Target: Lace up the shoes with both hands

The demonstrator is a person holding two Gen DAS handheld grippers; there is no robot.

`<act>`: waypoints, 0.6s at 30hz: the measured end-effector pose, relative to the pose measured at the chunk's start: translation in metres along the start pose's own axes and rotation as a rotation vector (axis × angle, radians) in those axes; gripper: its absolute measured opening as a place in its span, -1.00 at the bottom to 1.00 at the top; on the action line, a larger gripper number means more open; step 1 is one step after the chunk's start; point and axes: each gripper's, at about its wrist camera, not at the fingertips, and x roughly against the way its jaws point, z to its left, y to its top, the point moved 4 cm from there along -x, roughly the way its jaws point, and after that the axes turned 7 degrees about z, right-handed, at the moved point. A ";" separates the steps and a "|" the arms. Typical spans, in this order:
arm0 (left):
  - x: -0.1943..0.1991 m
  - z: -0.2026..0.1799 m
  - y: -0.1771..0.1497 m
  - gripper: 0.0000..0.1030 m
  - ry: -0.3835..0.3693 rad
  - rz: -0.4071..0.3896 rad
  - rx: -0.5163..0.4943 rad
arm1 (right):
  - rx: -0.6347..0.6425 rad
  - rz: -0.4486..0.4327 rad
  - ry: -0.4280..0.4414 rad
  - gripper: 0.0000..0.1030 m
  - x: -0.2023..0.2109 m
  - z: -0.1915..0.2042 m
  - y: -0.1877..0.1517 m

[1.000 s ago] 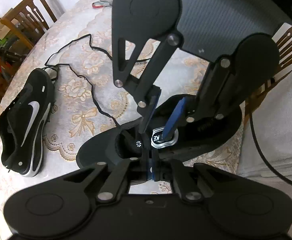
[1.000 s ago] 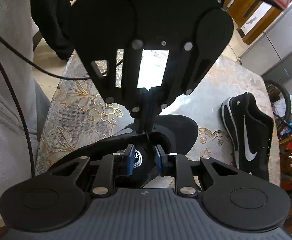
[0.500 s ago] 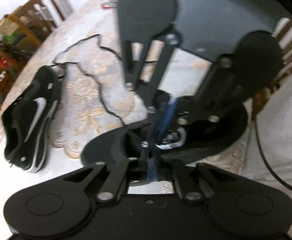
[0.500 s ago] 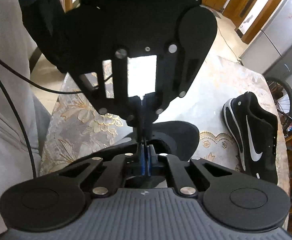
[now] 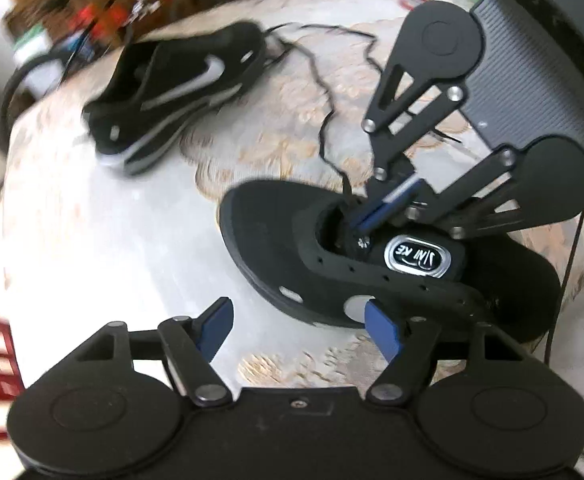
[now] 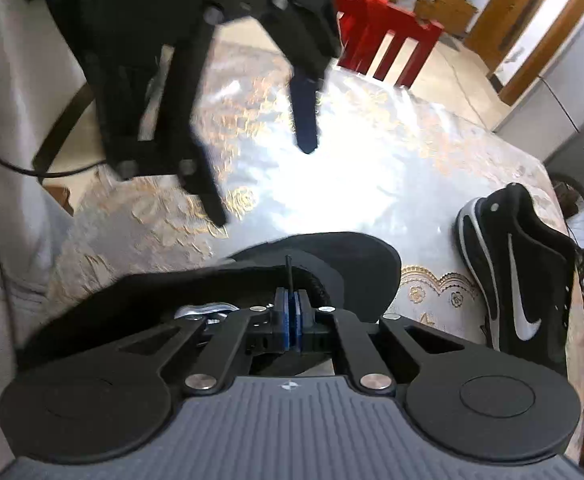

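Note:
A black shoe with a silver tongue badge lies on the table near me; its rim of eyelets faces the left wrist camera. My right gripper is shut on the end of the black lace, just over the shoe's opening. In the right wrist view the pads press together and the lace tip sticks up from them above the shoe. My left gripper is opening, with nothing between its blue pads, and it hangs beside the shoe.
A second black shoe with a white swoosh lies further off on the floral tablecloth. The loose lace trails across the cloth toward it. A red chair stands behind the table, a bicycle wheel at the right edge.
My left gripper has let go of the lace, opened wide, rolled and drawn back from the shoe. My right gripper has shut on the lace end and sunk toward the shoe.

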 end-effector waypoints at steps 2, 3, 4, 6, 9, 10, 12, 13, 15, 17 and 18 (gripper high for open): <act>-0.002 -0.002 -0.005 0.36 -0.004 0.005 0.062 | 0.011 0.011 0.027 -0.94 -0.003 -0.002 -0.003; -0.004 -0.003 -0.006 0.36 -0.004 0.003 0.089 | 0.022 0.012 0.033 -0.94 -0.005 -0.002 -0.003; -0.005 -0.003 -0.008 0.36 -0.004 0.001 0.116 | 0.035 0.015 0.035 -0.94 -0.007 -0.001 -0.004; -0.008 -0.004 -0.012 0.36 -0.005 -0.002 0.169 | 0.039 0.011 0.042 -0.94 -0.007 0.002 -0.012; -0.010 -0.002 -0.016 0.36 -0.011 -0.002 0.230 | 0.023 0.034 0.036 -0.94 -0.011 0.007 -0.021; -0.009 -0.001 -0.017 0.36 -0.013 -0.003 0.241 | 0.015 0.037 0.035 -0.94 -0.012 0.007 -0.022; -0.007 0.001 -0.018 0.36 -0.013 -0.005 0.259 | -0.006 0.033 0.034 -0.94 -0.013 0.008 -0.021; -0.007 0.002 -0.019 0.36 -0.011 -0.006 0.264 | -0.022 0.021 0.032 -0.94 -0.014 0.007 -0.022; -0.005 0.003 -0.020 0.36 -0.007 -0.006 0.271 | -0.041 -0.001 0.031 -0.94 -0.017 0.006 -0.022; -0.004 0.004 -0.022 0.36 -0.006 -0.004 0.274 | -0.052 -0.013 0.028 -0.94 -0.017 0.007 -0.022; -0.004 0.004 -0.022 0.36 -0.006 -0.002 0.275 | -0.058 -0.018 0.027 -0.94 -0.018 0.008 -0.022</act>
